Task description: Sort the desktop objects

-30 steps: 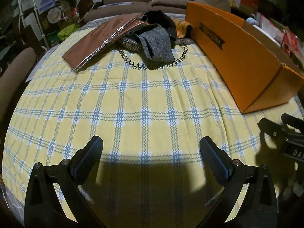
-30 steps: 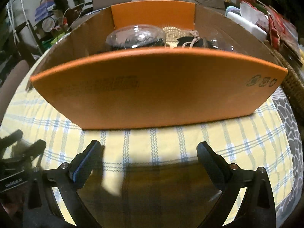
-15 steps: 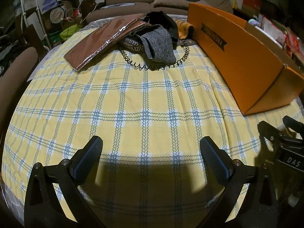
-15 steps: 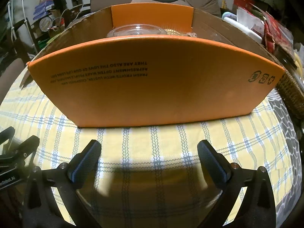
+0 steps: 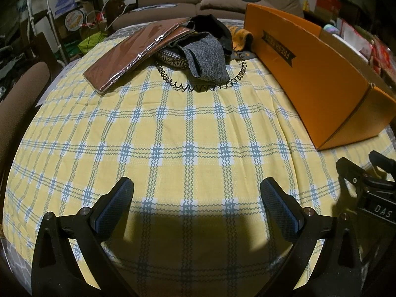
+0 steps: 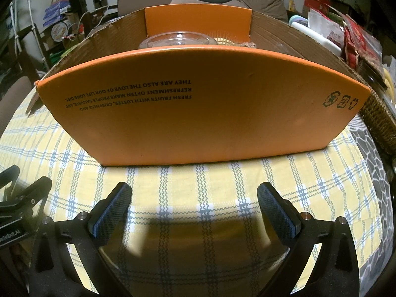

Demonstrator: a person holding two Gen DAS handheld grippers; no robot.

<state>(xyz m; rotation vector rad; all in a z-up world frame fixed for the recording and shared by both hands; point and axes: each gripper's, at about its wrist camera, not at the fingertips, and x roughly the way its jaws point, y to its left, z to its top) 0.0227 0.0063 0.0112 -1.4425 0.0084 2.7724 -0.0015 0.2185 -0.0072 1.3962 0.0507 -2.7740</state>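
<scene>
An orange cardboard box (image 5: pixel 321 79) stands on the right of the yellow checked tablecloth (image 5: pixel 173 128). Its near wall (image 6: pixel 198 109) fills the right wrist view, with a clear plastic lid (image 6: pixel 178 40) showing over the rim. At the far side lie a brown wrapped flat pack (image 5: pixel 128 54), a grey cloth (image 5: pixel 208 59), a black coiled cord (image 5: pixel 198 86), a black cloth (image 5: pixel 212 27) and an orange cloth (image 5: pixel 240 39). My left gripper (image 5: pixel 196 198) is open above bare cloth. My right gripper (image 6: pixel 194 205) is open just short of the box; it also shows in the left wrist view (image 5: pixel 366 175).
A brown sofa (image 5: pixel 198 2) with cushions lies beyond the table. A chair back (image 5: pixel 19 91) stands at the left edge. A wicker basket (image 6: pixel 378 118) and red packets (image 6: pixel 356 39) crowd the right side. Boxes and clutter fill the back left.
Both grippers have drawn back and lowered a little. The box's near wall now hides more of its contents, and its printed text shows.
</scene>
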